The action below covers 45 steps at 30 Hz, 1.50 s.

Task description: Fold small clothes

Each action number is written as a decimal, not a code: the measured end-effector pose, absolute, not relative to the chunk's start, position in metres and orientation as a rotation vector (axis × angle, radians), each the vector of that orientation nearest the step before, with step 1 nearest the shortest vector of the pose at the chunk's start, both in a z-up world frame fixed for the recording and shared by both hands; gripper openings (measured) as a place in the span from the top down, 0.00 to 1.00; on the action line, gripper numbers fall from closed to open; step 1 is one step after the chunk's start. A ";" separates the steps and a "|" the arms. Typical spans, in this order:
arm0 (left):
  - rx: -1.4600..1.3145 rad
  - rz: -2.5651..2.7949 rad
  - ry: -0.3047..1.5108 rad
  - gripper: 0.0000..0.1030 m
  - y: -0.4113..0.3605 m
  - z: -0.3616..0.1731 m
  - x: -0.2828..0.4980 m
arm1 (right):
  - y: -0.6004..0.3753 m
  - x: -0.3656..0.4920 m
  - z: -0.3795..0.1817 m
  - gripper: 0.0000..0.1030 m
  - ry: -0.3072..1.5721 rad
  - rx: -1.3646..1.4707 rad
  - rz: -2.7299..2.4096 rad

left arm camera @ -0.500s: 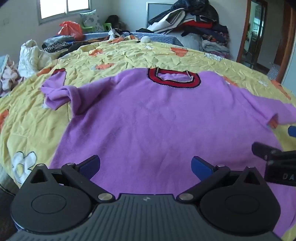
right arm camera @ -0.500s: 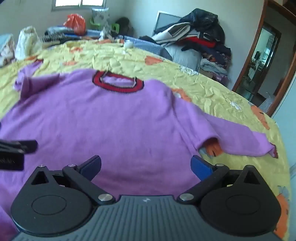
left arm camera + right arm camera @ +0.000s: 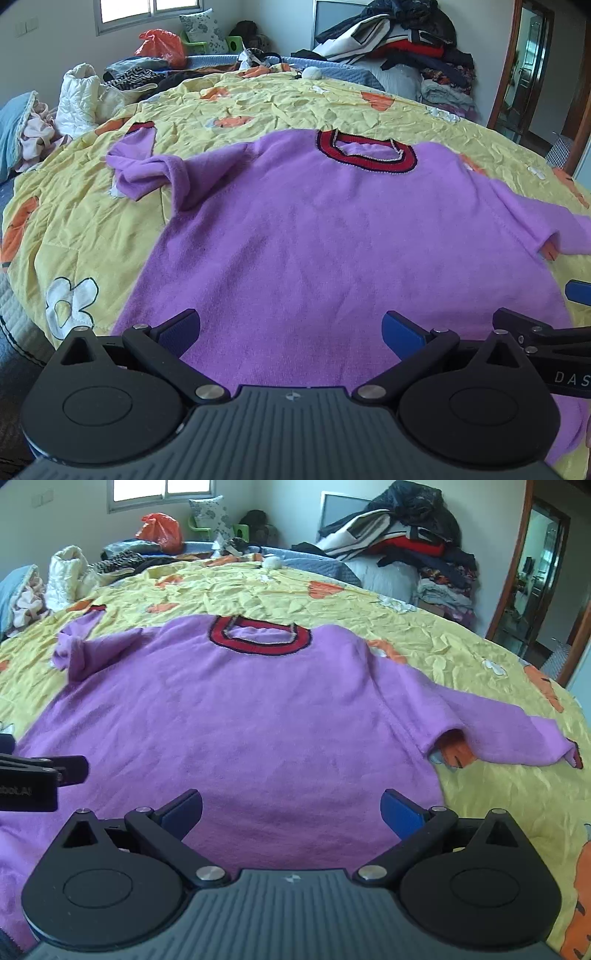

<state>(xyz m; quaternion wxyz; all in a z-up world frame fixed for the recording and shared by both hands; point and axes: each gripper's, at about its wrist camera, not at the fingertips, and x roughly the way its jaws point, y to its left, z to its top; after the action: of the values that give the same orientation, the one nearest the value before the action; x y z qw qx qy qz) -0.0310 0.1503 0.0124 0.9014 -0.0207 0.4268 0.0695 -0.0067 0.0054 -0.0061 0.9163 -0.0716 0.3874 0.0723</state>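
Note:
A purple sweater [image 3: 332, 236] [image 3: 240, 709] with a red and black collar [image 3: 365, 153] [image 3: 258, 637] lies flat on the yellow bedspread [image 3: 92, 221] [image 3: 480, 653], collar away from me. Its left sleeve [image 3: 144, 170] is bunched and folded back; its right sleeve [image 3: 517, 738] stretches out sideways. My left gripper [image 3: 291, 332] hovers open over the hem's left half, nothing between its blue pads. My right gripper [image 3: 291, 812] is open over the hem's right half, also empty. Each gripper shows at the other view's edge: the right gripper [image 3: 546, 336] and the left gripper [image 3: 40, 779].
A heap of clothes [image 3: 406, 48] [image 3: 417, 546] is piled at the back right. Loose garments, a white padded item [image 3: 79, 98] and an orange bag [image 3: 162, 46] crowd the back left. A doorway [image 3: 535, 572] opens on the right.
Both grippers have drawn back a little toward the hem, so the sweater sits slightly farther away in view. The sweater itself has not moved; both stay open.

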 end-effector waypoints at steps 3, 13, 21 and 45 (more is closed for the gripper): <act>-0.026 0.145 0.895 0.00 0.149 0.010 -0.027 | 0.002 -0.004 -0.007 0.00 0.801 -0.118 0.157; 0.000 0.121 0.912 0.00 0.148 0.005 -0.020 | -0.006 0.000 -0.009 0.00 0.806 -0.102 0.142; 0.047 0.120 0.929 0.00 0.138 -0.009 0.011 | -0.027 0.018 -0.020 0.00 0.746 -0.220 0.011; 0.036 0.059 0.965 0.00 0.141 -0.028 0.041 | -0.316 0.069 -0.032 0.00 0.656 0.492 -0.217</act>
<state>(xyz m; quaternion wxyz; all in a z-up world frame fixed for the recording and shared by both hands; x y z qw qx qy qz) 0.0405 0.1414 -0.0283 0.8853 0.0174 0.4639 0.0285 0.0689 -0.3165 -0.0318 0.9114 0.2387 0.3185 -0.1051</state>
